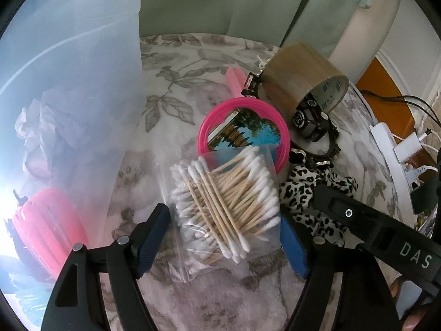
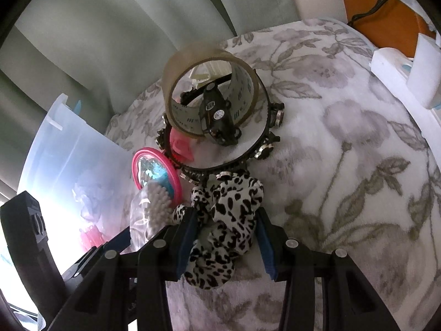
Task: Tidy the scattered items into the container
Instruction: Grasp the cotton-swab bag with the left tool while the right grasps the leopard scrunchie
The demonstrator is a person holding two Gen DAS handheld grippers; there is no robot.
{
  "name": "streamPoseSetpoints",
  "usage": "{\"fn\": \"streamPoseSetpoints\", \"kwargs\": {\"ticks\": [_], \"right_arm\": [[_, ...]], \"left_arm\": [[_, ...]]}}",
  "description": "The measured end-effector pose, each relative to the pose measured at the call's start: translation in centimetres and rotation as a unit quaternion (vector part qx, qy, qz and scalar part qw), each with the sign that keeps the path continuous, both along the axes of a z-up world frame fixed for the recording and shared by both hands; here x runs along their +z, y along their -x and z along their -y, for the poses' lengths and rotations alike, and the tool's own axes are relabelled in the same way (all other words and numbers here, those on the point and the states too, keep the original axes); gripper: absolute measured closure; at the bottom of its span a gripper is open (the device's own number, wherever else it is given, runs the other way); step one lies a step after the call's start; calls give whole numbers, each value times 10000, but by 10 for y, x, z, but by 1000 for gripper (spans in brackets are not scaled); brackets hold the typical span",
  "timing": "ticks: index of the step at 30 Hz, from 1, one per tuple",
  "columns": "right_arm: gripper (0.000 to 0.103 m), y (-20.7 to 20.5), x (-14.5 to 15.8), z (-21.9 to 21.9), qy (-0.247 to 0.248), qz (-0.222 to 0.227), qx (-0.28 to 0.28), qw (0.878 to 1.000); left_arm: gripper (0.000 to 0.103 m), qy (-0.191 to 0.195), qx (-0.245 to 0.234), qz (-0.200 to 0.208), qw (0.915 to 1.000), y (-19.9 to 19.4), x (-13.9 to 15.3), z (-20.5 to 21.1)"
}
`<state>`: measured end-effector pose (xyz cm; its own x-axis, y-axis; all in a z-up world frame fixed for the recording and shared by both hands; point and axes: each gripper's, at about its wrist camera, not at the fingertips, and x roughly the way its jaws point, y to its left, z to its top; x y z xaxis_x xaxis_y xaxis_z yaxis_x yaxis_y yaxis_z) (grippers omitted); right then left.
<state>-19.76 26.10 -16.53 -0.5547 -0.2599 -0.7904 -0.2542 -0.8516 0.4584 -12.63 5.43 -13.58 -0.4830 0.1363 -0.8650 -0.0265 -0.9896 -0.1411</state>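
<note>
A clear bag of cotton swabs (image 1: 226, 207) lies on the floral blanket (image 1: 193, 82), and my left gripper (image 1: 224, 242) stands open with a blue pad on each side of it. A leopard-print scrunchie (image 2: 223, 220) lies between the open fingers of my right gripper (image 2: 226, 244), its left side against the left pad. The translucent container (image 1: 69, 110) stands to the left, holding a pink item (image 1: 49, 226) and crumpled plastic. Behind the bag are a pink hand mirror (image 1: 242, 129), a brown tape roll (image 1: 303, 82), a black toy car (image 1: 311, 121) and a jewelled black headband (image 2: 264, 149).
A white power strip (image 1: 391, 143) with plugs and cables runs along the bed's right edge. Pale green curtains (image 2: 110, 41) hang behind the bed. The blanket to the right of the pile (image 2: 344, 165) is open. My two grippers sit close side by side.
</note>
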Motion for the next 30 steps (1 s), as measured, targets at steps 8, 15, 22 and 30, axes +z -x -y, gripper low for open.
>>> {"fn": "streamPoseSetpoints", "kwargs": {"ticks": [8,15,22,30], "right_arm": [[62,5,2,33,39,29,-332,9994],[77,4,5,36,131,55,-425,9990],[82,3,17,47,136,-47,-430,9990],[83,1,25,48,124,-184,-482,9986]], "left_arm": [[33,-36,51,3,10000,-8,6,5],[40,-115,80,-4,9999,-17,12,10],[43,-232,85,-54,9997,-25,18,13],[43,-271,-59,-219,9994,-25,30,8]]}}
